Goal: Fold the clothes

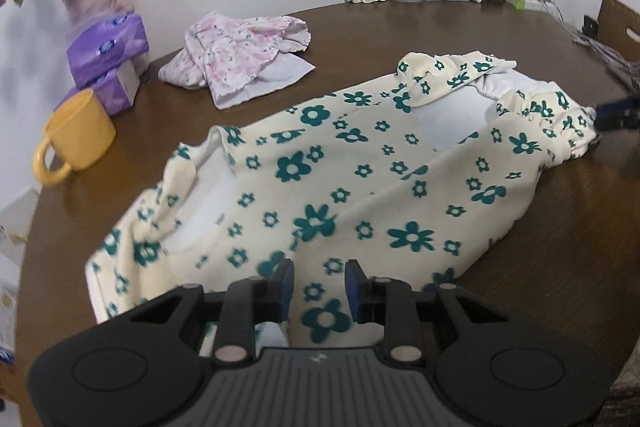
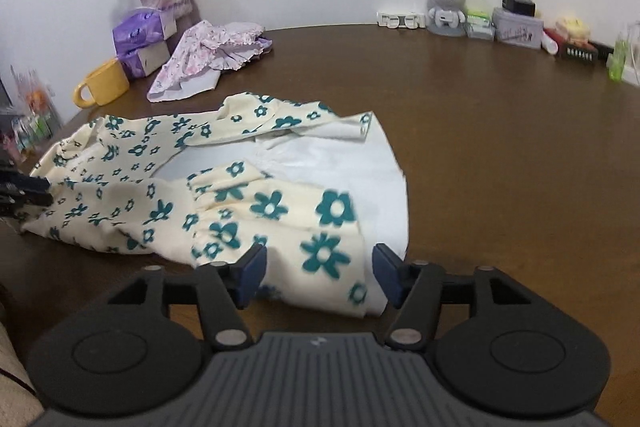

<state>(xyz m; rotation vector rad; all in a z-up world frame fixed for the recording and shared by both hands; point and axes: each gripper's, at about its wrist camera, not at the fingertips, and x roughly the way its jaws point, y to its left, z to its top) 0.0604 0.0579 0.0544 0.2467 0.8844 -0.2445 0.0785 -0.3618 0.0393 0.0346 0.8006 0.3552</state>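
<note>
Cream garment with teal flowers (image 1: 320,187) lies spread across the brown surface (image 1: 500,39), white lining showing. Left gripper (image 1: 319,291) jaws part-open, fabric running between them, not pinched. Right gripper (image 2: 319,277) jaws wide apart straddling the garment's edge, gripping nothing. Pink floral garment (image 1: 236,59) crumpled farther back, near yellow mug (image 1: 76,139) and purple tissue packs (image 1: 108,47).

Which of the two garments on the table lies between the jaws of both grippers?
The cream garment with teal flowers, spread across the table's middle. The pink floral garment lies crumpled farther back, near the purple tissue packs.
</note>
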